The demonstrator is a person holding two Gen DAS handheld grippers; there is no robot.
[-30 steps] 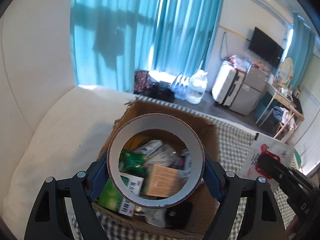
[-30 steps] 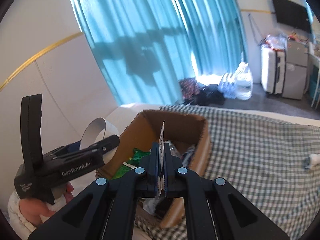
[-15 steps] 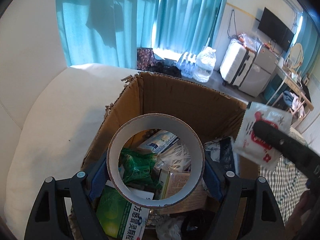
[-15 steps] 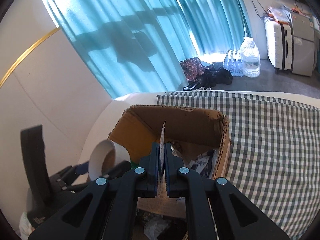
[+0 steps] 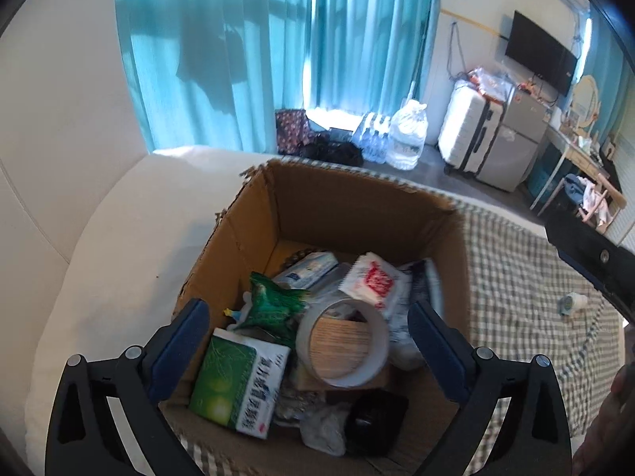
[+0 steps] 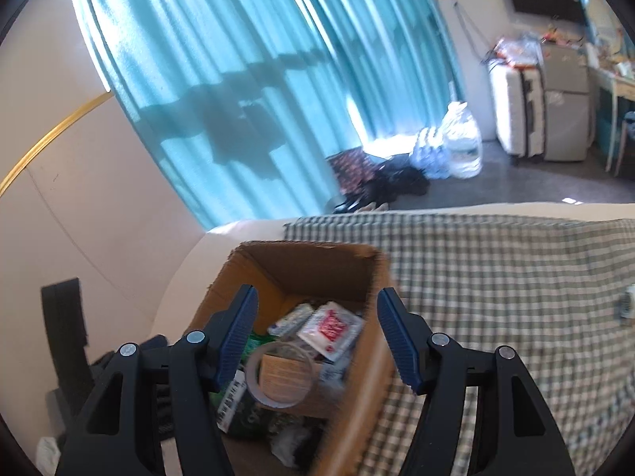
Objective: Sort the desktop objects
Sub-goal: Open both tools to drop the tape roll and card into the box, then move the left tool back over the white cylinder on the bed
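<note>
Over an open cardboard box (image 5: 357, 214) that stands where a white cushion meets a green-checked cloth (image 5: 516, 277), both hand-held grippers now hang with their blue-padded jaws spread wide and nothing between them. Half a second ago the left gripper (image 5: 307, 343) was clamped on a roll of tape (image 5: 342, 343) and the right gripper (image 6: 317, 337) pinched a flat white sachet with red print (image 5: 375, 283); both items now lie inside the box, so the two drops appear complete and this pair of objects counts as sorted. The tape roll is a wide white ring with a pale inner wall, resting tilted on the heap near the middle of the box, with a tan printed carton visible through its hole. The sachet lies just behind it, leaning on other packets. Around them sit a green and white box with Chinese print (image 5: 240, 386), a crinkled green packet (image 5: 274, 301), a pale blue and white pack (image 5: 309, 269) and a black object (image 5: 375, 416) near the front wall. Away on the checked cloth lies a small white item (image 5: 571, 303), likely still to be collected.
</note>
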